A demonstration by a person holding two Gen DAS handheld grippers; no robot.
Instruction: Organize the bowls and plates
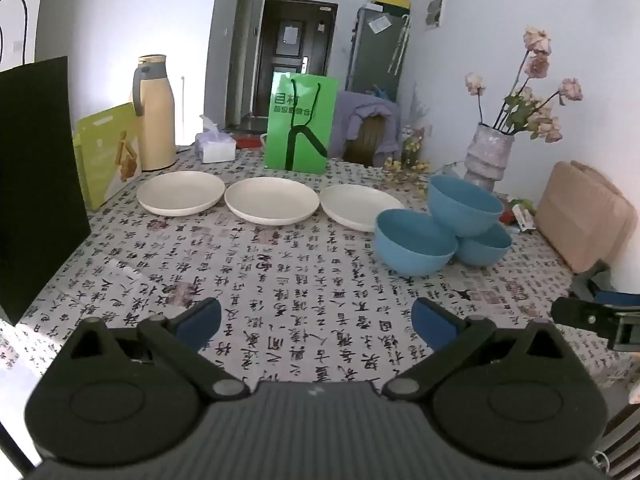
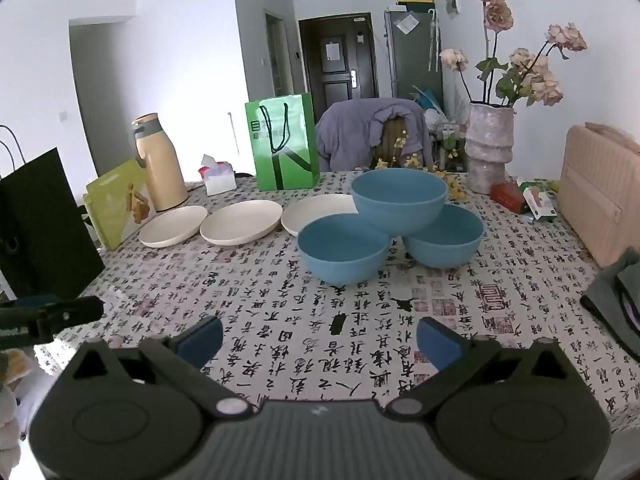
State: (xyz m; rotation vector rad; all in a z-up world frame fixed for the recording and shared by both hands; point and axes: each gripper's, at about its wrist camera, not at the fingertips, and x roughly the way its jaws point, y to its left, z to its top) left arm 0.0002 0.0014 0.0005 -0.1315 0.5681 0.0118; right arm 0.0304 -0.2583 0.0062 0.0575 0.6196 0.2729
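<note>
white plates sit in a row across the far half of the table: left plate (image 1: 181, 193), middle plate (image 1: 272, 200) just beside it, and right plate (image 1: 360, 207), whose right edge is hidden behind the bowls. blue bowls stand at about two o'clock from the left gripper (image 1: 316, 322): front bowl (image 1: 414, 242) and back bowl (image 1: 484, 248) on the calligraphy tablecloth (image 1: 280, 280), and a top bowl (image 1: 464, 204) resting tilted on both their rims.

from the right gripper (image 2: 319, 340) the bowls lie at twelve o'clock and the plates at about eleven. both grippers hang above bare cloth, pointing somewhat downward, jaws spread wide with nothing between the blue pads. each gripper's tip shows at the other camera's edge.

behind the plates stand a green paper bag (image 1: 300, 124) at twelve o'clock, a beige thermos (image 1: 154, 114) and a tissue box (image 1: 216, 146) at eleven. a black bag (image 1: 36, 184) stands at nine o'clock, a vase of pink flowers (image 1: 490, 152) at one.
</note>
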